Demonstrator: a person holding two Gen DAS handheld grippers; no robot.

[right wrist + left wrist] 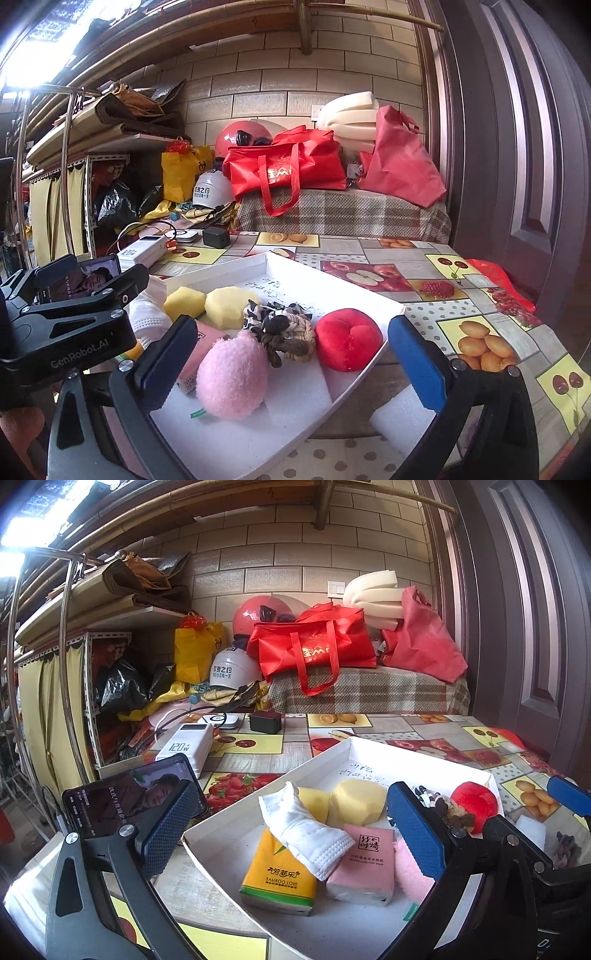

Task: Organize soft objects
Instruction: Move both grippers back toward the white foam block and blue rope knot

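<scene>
While both grippers hover low over the counter [461, 269], the left gripper [291, 834] and right gripper [291, 365] stand spread wide, pinching nothing. The soft things lie gathered in the white tray [332, 273]: a pink plush ball [232, 376], red plush apple [349, 339], knotted rope toy [284, 328], two yellow sponges [232, 302], a white sock [306, 827], and two tissue packs [279, 875].

Fruit-print table [436, 258], white tray [364, 295], power bank [184, 744], perhaps charger [265, 722]
</scene>
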